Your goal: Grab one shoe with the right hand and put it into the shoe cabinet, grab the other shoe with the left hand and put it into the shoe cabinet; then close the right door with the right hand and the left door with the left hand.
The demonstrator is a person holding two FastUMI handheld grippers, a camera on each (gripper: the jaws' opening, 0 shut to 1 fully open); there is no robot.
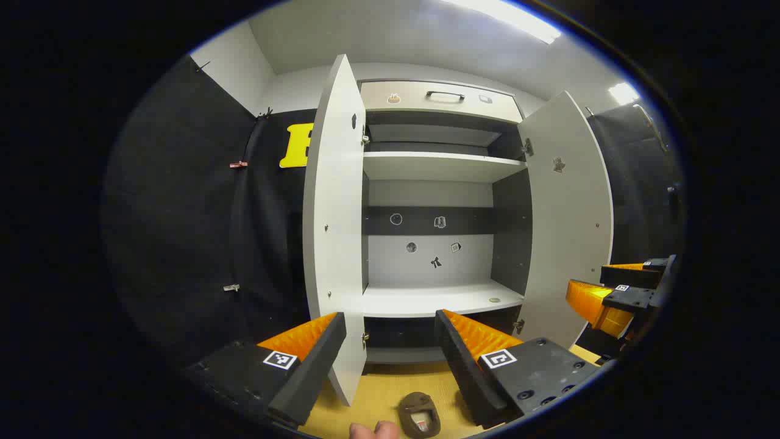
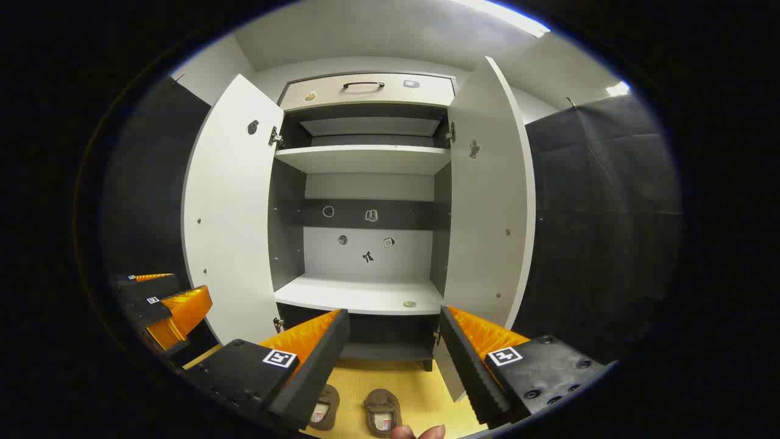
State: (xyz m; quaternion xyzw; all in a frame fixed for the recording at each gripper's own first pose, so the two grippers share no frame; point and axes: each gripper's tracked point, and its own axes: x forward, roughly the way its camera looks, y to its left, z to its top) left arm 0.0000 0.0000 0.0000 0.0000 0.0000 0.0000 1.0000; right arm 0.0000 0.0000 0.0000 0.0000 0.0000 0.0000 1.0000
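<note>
The shoe cabinet stands ahead with both doors swung wide: left door, right door. Its white lower shelf holds only a small round thing. Two brown shoes lie on the yellow floor before it: one in both views, the other partly behind my right gripper's finger. My left gripper is open, above the floor. My right gripper is open too, also seen at the right edge. The left gripper shows at the left edge.
A drawer with a dark handle tops the cabinet; an upper shelf sits under it. Black cloth walls flank both sides. Fingertips of a hand show at the bottom edge.
</note>
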